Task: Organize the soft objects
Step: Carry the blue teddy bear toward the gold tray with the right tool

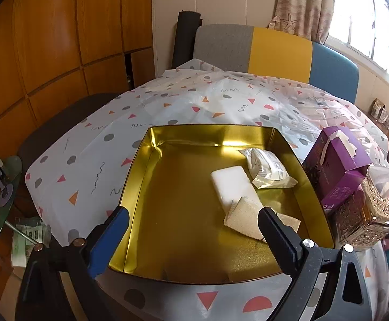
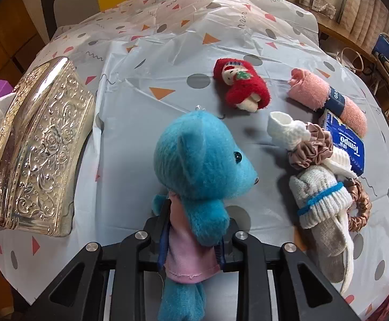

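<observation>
Fingers of my right gripper (image 2: 191, 243), pointing steeply down, clamp the blue bear (image 2: 202, 165); my left gripper (image 1: 191, 230) gapes empty over the gold tin (image 1: 138, 187).

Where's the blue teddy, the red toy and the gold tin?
blue teddy (image 2: 202, 160), right wrist view, on its furry head.
red toy (image 2: 243, 87), right wrist view, on its red middle.
gold tin (image 1: 183, 203), left wrist view, on its bare floor.

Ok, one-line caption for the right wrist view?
Right gripper clamps a blue teddy bear by its pink shirt above the patterned tablecloth, beside an embossed silver box.
</observation>
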`<state>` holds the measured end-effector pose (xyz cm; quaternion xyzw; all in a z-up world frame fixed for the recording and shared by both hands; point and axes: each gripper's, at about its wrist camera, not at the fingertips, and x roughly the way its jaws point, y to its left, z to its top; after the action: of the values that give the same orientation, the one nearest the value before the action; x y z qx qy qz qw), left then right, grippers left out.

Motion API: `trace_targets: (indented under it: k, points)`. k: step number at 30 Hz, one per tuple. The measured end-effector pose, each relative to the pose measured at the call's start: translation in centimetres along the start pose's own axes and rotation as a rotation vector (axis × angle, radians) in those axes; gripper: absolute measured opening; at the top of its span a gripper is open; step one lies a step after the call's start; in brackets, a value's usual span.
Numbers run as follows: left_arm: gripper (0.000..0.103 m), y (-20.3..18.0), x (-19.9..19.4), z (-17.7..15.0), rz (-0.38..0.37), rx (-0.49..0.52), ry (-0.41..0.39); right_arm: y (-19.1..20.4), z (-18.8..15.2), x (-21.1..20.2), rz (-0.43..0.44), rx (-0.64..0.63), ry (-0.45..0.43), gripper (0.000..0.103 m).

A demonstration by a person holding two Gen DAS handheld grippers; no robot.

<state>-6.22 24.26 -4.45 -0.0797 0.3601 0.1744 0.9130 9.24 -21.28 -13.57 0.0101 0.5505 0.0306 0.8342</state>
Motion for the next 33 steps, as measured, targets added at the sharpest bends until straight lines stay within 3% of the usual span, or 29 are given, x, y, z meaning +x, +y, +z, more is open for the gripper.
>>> trace_targets:
  k: [6, 13, 18, 22, 26, 33]
  points:
    - [0.098, 0.7, 0.5, -0.6, -0.014, -0.021, 0.020, -0.2, -0.2, -1.9, 0.087, 0.106, -0.044, 0.021]
    - [0.098, 1.4, 1.0, -0.8, -0.007, -0.041, 0.033, 1.1, 1.0, -8.2, 0.105, 0.104, -0.202, 0.021]
    - [0.098, 1.9, 1.2, -0.8, 0.001, -0.061, 0.039, 6.1, 2.7, -15.1, 0.181, -0.015, -0.359, 0.021]
    - [0.098, 2.5, 1.0, -0.9, 0.010, -0.079, 0.032, 13.8, 2.6, -18.6, 0.307, -0.195, -0.422, 0.021]
    - [0.098, 3.0, 0.8, -1.0, 0.013, -0.085, 0.024, 22.4, 1.4, -18.3, 0.429, -0.372, -0.374, 0.022]
    - [0.098, 4.3, 1.0, -1.3, 0.023, -0.115, 0.035, 32.7, 0.0, -10.8, 0.420, -0.510, -0.181, 0.024]
